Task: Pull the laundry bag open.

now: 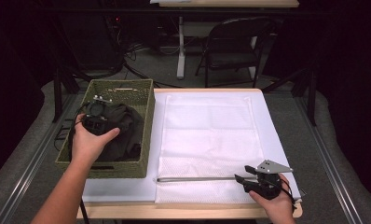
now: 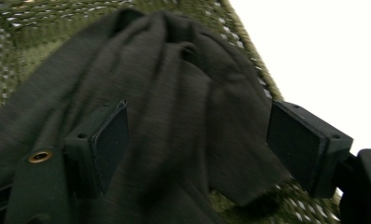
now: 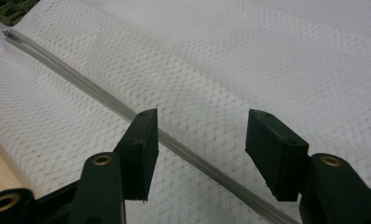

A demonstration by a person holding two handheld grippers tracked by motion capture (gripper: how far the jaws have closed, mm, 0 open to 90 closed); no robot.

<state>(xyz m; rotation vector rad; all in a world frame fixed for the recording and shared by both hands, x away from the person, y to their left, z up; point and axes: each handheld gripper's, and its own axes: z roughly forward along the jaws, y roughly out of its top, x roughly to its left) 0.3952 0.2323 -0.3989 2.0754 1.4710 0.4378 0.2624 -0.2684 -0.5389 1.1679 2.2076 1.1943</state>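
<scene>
A green woven basket [image 1: 149,122] stands at the table's left and holds a crumpled dark grey cloth [image 1: 127,130]. My left gripper [image 1: 99,119] hangs over that cloth, a hand wrapped around its body. In the left gripper view its jaws [image 2: 197,144] stand wide apart with the cloth [image 2: 183,93] lying below and between them, the pads not pressing it. A white mesh bag [image 1: 211,130] lies flat on the table, its zipper [image 1: 197,178] running along the near edge. My right gripper [image 1: 240,180] is open at the zipper's right end; the zipper [image 3: 81,84] passes between its jaws [image 3: 204,149].
The basket's woven wall [image 2: 249,51] borders the white table cover [image 1: 272,135]. A bare wooden edge [image 1: 183,211] runs along the table's near side. Behind the table stand a dark chair [image 1: 235,46] and a white table leg [image 1: 181,46], with cables on the floor.
</scene>
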